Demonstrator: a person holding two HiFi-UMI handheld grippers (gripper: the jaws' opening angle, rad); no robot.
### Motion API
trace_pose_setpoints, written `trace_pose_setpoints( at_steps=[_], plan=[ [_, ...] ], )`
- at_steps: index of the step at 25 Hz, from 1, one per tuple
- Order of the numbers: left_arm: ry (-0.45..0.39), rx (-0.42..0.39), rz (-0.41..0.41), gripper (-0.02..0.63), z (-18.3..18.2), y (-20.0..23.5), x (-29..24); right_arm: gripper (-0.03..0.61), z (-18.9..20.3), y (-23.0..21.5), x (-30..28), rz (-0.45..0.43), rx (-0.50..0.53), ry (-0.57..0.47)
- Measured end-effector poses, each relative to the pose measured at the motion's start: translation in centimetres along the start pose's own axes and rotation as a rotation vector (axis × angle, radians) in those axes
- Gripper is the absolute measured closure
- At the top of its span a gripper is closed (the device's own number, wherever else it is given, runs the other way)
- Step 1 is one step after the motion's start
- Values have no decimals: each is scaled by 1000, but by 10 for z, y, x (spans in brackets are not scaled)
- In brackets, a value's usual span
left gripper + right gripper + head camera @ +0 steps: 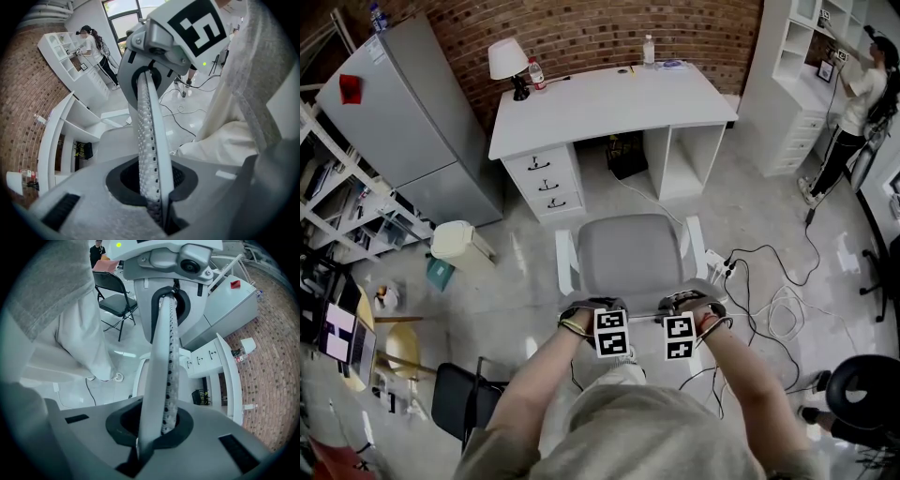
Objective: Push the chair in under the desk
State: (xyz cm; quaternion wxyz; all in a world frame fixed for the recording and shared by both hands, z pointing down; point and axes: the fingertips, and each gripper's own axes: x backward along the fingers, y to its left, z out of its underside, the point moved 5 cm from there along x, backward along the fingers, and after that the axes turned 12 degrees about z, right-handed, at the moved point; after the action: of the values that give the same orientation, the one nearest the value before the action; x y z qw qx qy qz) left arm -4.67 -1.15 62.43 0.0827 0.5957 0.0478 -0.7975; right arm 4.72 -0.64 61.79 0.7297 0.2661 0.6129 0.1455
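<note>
Both left gripper and right gripper, jaws closed, bear on the chair; push evenly, square to the desk front edge.

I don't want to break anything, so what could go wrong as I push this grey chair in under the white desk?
The power strip and a cable lie close beside the grey chair; its base may snag them. The black bag under the white desk could stop the chair short. The chair's armrests look wide for the opening and may hit the drawer unit.
</note>
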Motion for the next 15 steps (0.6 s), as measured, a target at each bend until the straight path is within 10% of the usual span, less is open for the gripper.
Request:
trace_pose_setpoints(
  at_steps=[15],
  plan=[
    [-7, 9, -2, 562, -1, 42, 3, 563, 17, -36, -20, 9, 9, 7]
  ],
)
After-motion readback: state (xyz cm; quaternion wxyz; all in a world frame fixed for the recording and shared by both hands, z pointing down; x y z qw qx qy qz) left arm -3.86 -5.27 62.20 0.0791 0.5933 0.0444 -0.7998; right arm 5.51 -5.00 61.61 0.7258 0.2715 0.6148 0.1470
